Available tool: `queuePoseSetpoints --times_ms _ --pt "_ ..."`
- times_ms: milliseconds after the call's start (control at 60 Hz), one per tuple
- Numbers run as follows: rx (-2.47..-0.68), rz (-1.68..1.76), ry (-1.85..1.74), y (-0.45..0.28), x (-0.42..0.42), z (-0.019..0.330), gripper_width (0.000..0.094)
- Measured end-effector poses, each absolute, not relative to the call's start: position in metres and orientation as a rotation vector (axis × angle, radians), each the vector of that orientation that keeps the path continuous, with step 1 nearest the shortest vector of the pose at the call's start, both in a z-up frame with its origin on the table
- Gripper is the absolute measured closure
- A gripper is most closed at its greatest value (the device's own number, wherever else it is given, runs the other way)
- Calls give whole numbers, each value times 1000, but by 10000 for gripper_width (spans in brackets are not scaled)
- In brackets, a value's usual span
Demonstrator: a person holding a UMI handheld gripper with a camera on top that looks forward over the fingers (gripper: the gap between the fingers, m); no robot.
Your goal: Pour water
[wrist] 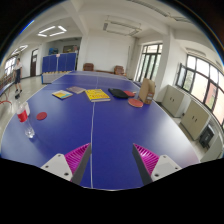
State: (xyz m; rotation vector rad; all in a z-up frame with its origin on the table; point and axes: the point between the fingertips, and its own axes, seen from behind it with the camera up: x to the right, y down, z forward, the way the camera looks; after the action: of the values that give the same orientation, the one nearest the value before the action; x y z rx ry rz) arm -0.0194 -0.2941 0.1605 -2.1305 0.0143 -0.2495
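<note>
**Q:** Gripper view, entry one. What are your tongs doing?

**A:** My tongs [110, 160] are spread wide, nothing between them. Each of the fingers [72, 162] carries a magenta pad on its inner face. They sit above the near edge of the blue tabletop [110, 115], which has a white line running down its middle.

**Q:** Where are the pouring things relative to the tongs?

**A:** Off to my left and ahead. A red cup [23, 115] stands near the left edge of the tabletop, and a clear glass [30, 131] stands just beside it, slightly nearer to me. Both are well apart from the left finger, beyond it and to the side. I cannot tell whether either holds water.

**Q:** Anything else on the tabletop?

**A:** Farther across, beyond the tongs: a yellow book [97, 95] close to the centre line, a smaller yellow and blue item [62, 95] left of it, a dark flat object [119, 93] right of it, a red paddle [134, 100], and a brown paper bag [148, 91] standing upright near the far right edge.

**Q:** Surroundings?

**A:** Windows [195, 78] along the right wall; ceiling lights [52, 32] lit.
</note>
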Motion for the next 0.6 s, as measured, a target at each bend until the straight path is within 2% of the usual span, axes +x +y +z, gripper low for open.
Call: queuePoseSetpoints --times_ms 133,300,400,450,517,567,600 --pt "-2149 -302 44 -314 -15 149 85" --pt "-2193 -314 62 -372 -69 110 89" --pt "-2223 -283 50 -396 -124 83 88" --pt "-2237 -259 38 -399 -160 81 86" --pt "-2225 -210 14 -393 -208 71 79" --pt "-2211 -173 3 -352 -253 61 83" --pt "-2202 -145 -5 -371 -277 64 85"
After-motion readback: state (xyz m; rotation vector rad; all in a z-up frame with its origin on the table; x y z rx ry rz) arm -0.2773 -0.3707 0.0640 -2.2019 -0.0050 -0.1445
